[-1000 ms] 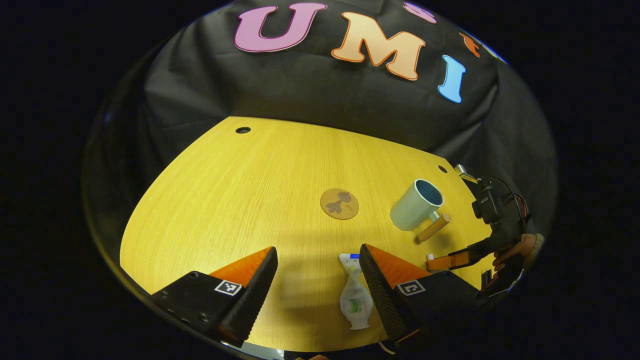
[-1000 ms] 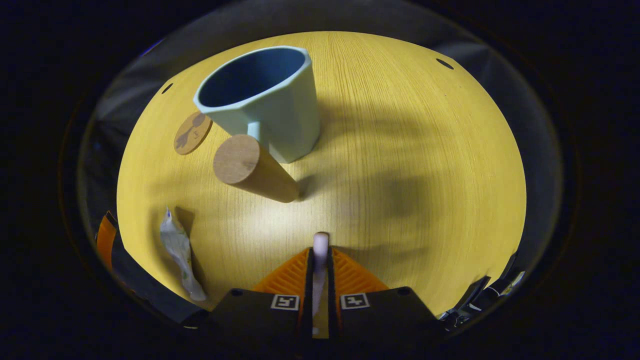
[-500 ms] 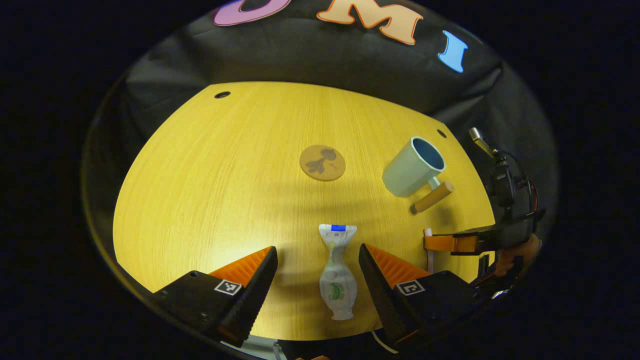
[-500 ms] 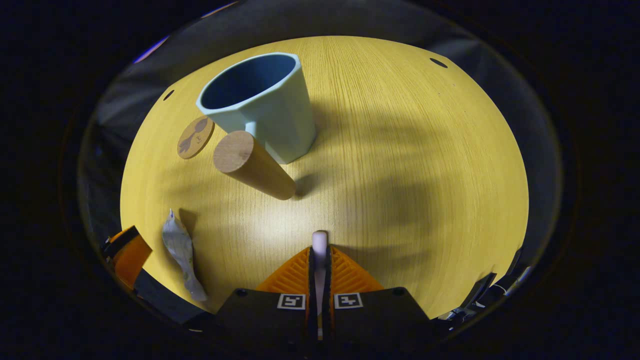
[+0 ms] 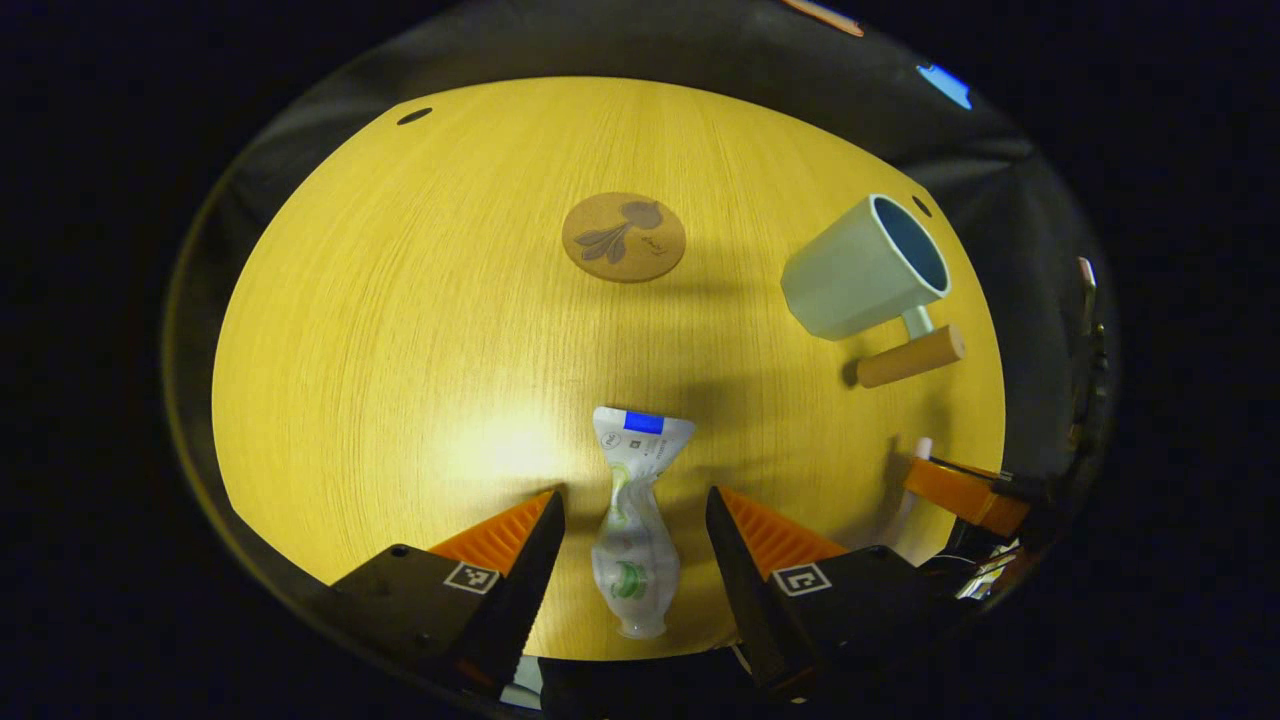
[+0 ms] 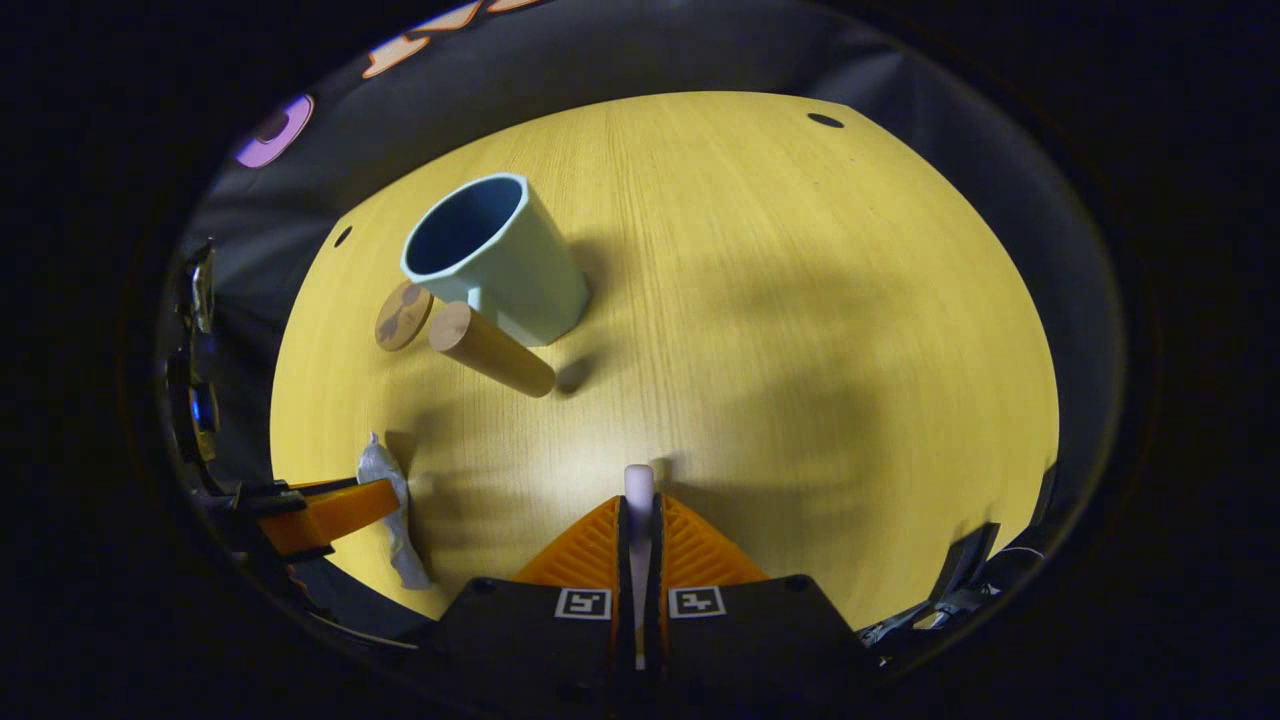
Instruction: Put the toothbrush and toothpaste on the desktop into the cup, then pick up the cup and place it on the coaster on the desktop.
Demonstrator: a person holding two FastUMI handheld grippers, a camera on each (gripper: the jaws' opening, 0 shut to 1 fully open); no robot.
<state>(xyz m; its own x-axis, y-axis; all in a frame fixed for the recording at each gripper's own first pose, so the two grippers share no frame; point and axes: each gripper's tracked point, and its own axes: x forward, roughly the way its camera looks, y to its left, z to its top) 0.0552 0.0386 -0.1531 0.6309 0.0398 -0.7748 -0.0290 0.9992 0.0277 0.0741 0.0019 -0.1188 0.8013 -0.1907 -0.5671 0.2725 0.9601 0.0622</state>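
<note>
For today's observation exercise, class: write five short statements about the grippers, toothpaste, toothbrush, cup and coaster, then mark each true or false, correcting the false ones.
1. The right gripper is shut on the toothbrush. True.
2. The toothpaste is already in the cup. False: it lies on the desktop between the open left gripper's fingers.
3. The cup stands on the coaster. False: they are apart.
4. The cup is upright, its wooden handle sticking out sideways. True.
5. The coaster is bare. True.
</note>
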